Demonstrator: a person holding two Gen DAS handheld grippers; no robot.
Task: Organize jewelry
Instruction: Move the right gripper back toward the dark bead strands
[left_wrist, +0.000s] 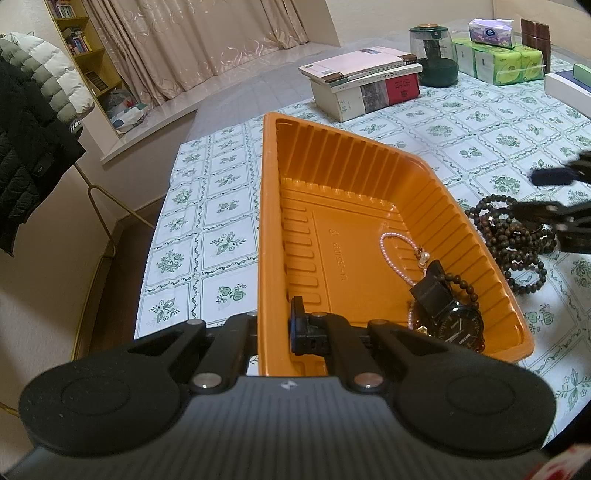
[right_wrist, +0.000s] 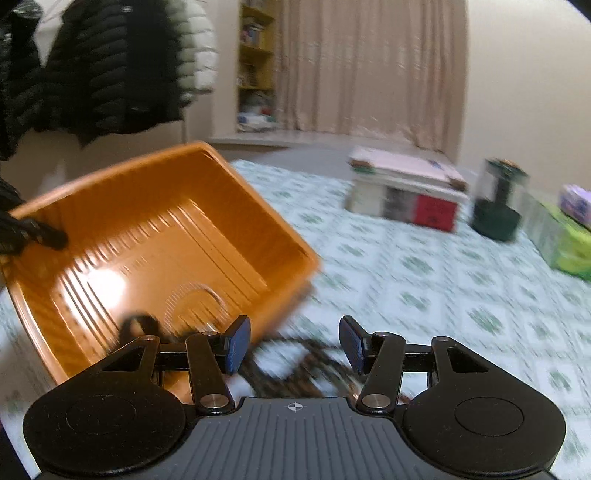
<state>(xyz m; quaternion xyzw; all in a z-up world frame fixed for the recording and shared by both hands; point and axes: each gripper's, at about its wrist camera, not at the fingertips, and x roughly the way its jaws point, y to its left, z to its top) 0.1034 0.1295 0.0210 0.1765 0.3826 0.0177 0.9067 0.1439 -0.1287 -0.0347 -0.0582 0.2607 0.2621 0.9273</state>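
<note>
Here the orange tray (left_wrist: 332, 206) sits on the bench (left_wrist: 229, 206), its near wall pinched by the closed left gripper (left_wrist: 275, 332). Inside lie a pink bead bracelet (left_wrist: 393, 254), a black watch (left_wrist: 458, 325) and a dark bead loop (left_wrist: 467, 291) (partly under the watch). The right gripper (right_wrist: 295, 345) is half open, holding nothing, over dark beads (left_wrist: 517, 240) lying on the bench just beside the tray

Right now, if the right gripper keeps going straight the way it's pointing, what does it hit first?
Most likely the dark bead strand, lying on the tablecloth between and just ahead of the right gripper's open jaws, beside the orange tray. The view is blurred, so depth is uncertain.
</note>
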